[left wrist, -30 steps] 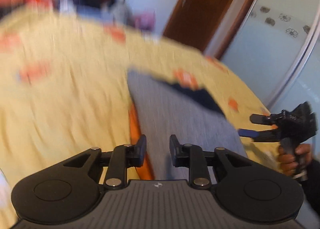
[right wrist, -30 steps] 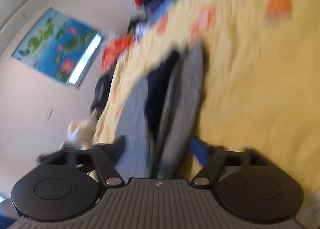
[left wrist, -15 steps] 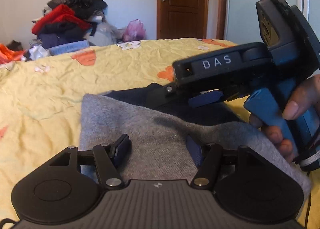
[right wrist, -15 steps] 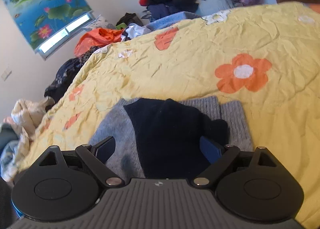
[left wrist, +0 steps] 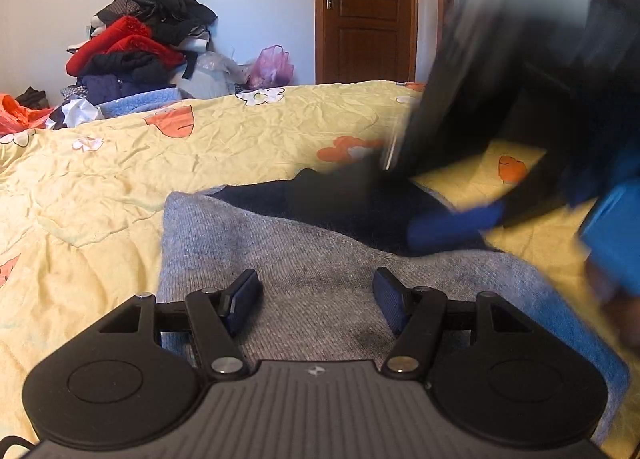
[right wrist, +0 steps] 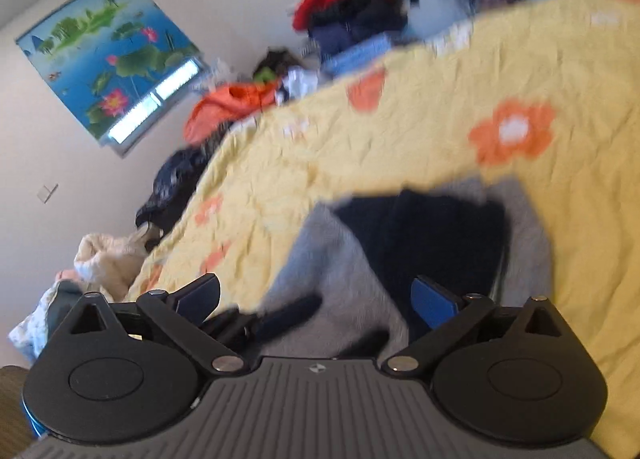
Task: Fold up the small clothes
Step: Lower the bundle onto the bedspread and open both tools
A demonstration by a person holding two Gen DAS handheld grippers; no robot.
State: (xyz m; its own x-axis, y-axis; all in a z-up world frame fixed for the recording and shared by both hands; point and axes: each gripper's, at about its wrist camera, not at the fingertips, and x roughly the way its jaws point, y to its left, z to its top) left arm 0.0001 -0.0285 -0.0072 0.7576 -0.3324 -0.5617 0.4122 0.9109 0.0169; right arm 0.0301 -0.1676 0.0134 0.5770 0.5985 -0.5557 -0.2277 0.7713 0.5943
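A small grey knit garment [left wrist: 304, 259] with a dark navy part [left wrist: 320, 203] lies folded on the yellow flowered bedspread [left wrist: 100, 187]. My left gripper [left wrist: 316, 297] is open and empty, its fingers low over the grey cloth's near end. My right gripper [right wrist: 316, 297] is open and empty above the same garment [right wrist: 332, 259], whose navy part [right wrist: 432, 235] lies ahead. The right gripper also shows blurred in the left wrist view [left wrist: 500, 139], over the garment's far right side.
A pile of red and black clothes [left wrist: 136, 47] lies beyond the bed by the wall. A brown door [left wrist: 366, 11] is behind. More clothes [right wrist: 232, 107] lie along the bed's left side, under a lotus picture [right wrist: 108, 59].
Both grippers have opened and swung over the folded garment. The right gripper has since moved fast, tilting and lifting to the right; the left one has barely moved.
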